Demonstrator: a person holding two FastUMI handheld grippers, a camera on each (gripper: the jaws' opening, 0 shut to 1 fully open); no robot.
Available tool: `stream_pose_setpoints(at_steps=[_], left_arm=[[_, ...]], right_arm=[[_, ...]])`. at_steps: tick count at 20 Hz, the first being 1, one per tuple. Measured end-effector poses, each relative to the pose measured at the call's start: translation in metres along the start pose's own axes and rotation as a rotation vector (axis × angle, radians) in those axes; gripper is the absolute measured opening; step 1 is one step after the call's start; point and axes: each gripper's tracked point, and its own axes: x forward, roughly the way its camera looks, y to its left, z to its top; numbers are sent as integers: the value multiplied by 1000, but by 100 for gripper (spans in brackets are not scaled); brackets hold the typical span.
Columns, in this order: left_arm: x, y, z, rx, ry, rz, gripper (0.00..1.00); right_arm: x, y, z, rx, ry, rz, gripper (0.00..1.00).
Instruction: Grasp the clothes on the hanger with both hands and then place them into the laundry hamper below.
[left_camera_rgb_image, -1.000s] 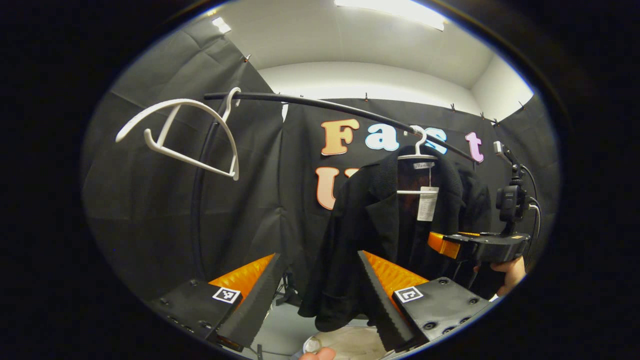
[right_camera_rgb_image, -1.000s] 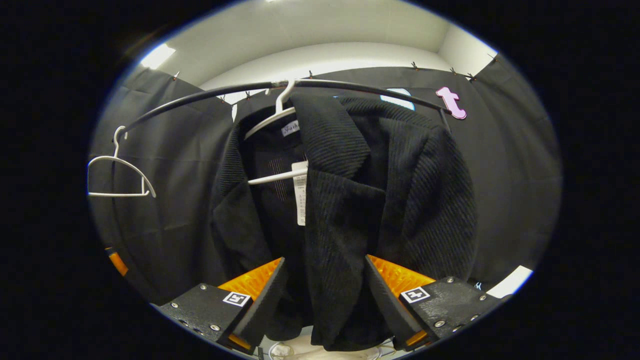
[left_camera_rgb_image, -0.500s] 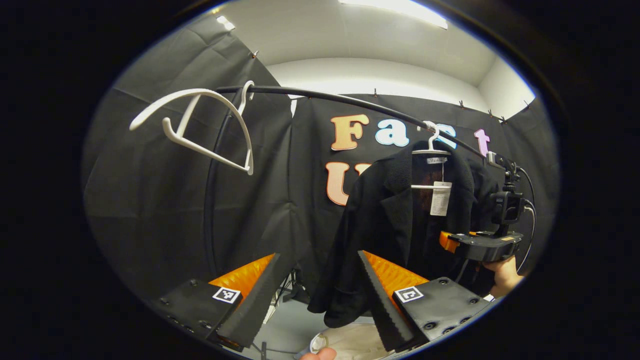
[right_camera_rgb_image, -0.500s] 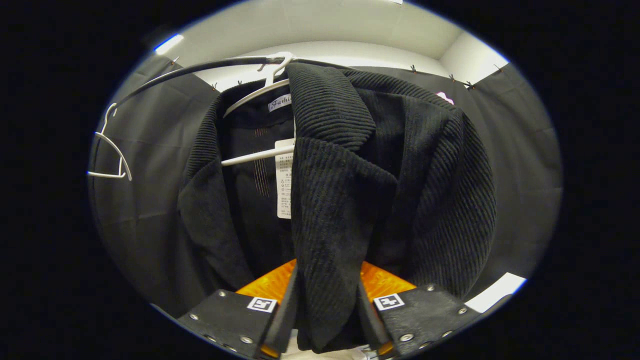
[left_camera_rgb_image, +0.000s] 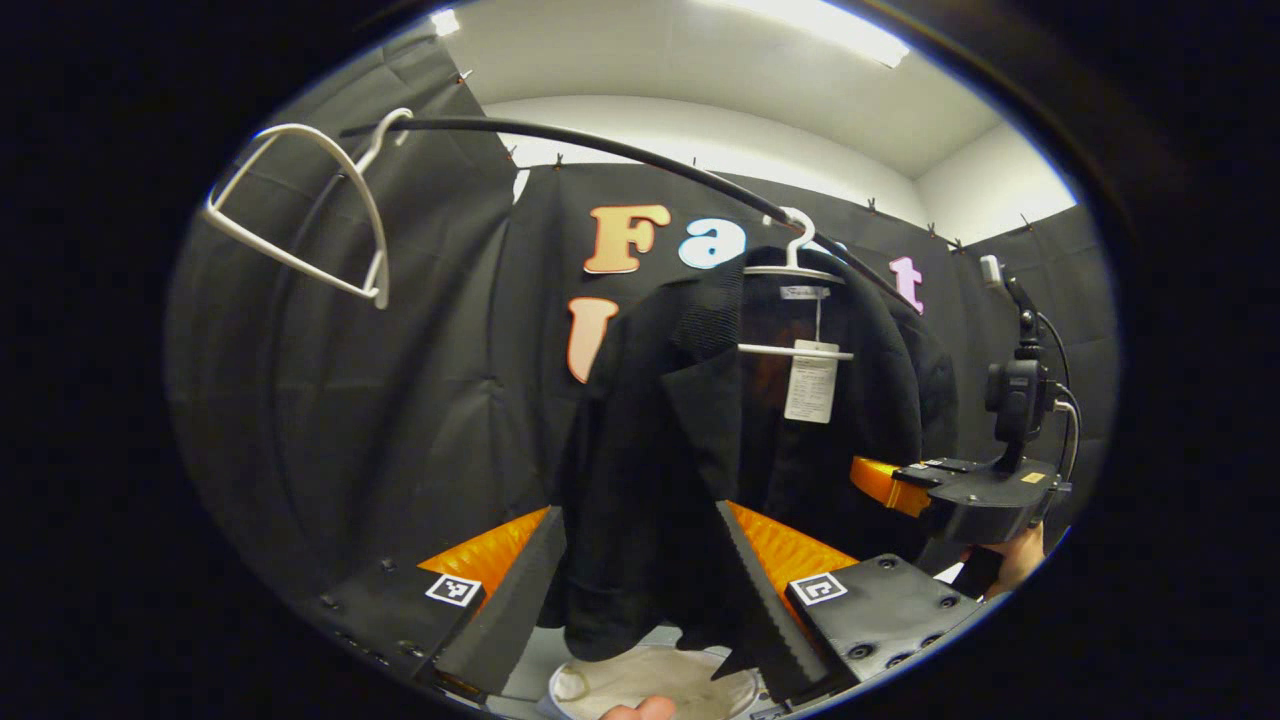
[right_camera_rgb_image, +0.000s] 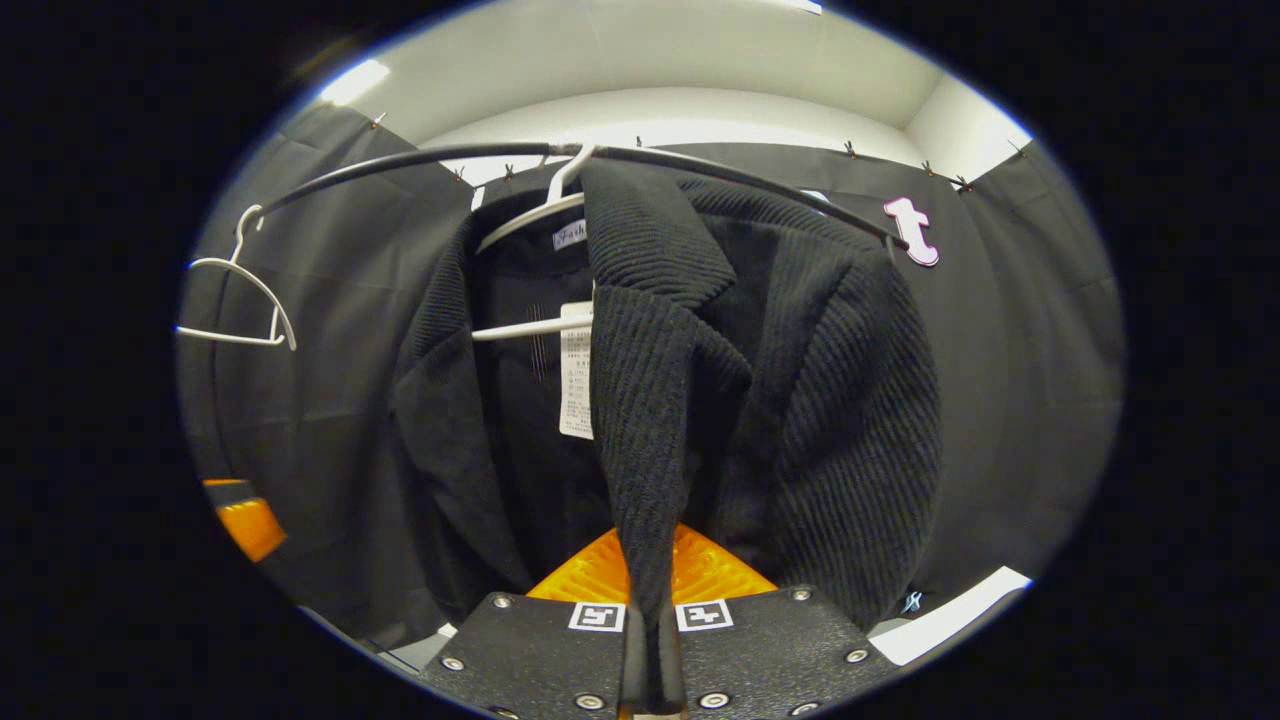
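Observation:
A black ribbed jacket (left_camera_rgb_image: 690, 430) hangs on a white hanger (left_camera_rgb_image: 797, 268) from the black rail (left_camera_rgb_image: 600, 150). My left gripper (left_camera_rgb_image: 635, 600) is open, and the jacket's left front panel hangs between its fingers without being pressed. My right gripper (right_camera_rgb_image: 651, 640) is shut on the jacket's (right_camera_rgb_image: 800, 400) right front edge, just below the lapel. In the left gripper view, the right gripper (left_camera_rgb_image: 885, 485) shows at the jacket's right side, held by a hand (left_camera_rgb_image: 1015, 560). The pale round hamper (left_camera_rgb_image: 570, 683) sits on the floor under the jacket.
An empty white hanger (left_camera_rgb_image: 300, 220) hangs at the rail's left end, also seen as the empty hanger (right_camera_rgb_image: 240, 300) in the right gripper view. A white tag (right_camera_rgb_image: 575, 385) dangles inside the jacket. Black cloth walls close in behind.
My right gripper has closed from open onto the jacket's front edge. My left gripper moved toward the jacket, so its left panel now hangs between the open fingers.

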Motion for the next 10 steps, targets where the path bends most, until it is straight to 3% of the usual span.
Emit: stream_pose_setpoints(at_steps=[3,4,7,10], left_arm=[[34,-30,-8,3,-11,-64,96],[48,-38,-10,7,-15,-80,93],[86,-63,-16,1,-15,-140,96],[119,-78,-21,-20,-14,-168,93]], right_arm=[[-19,0,12,31,-10,41,5],[-24,-3,16,26,-10,41,5],[-35,-12,29,1,-20,28,4],[-46,-19,41,-6,-31,26,4]])
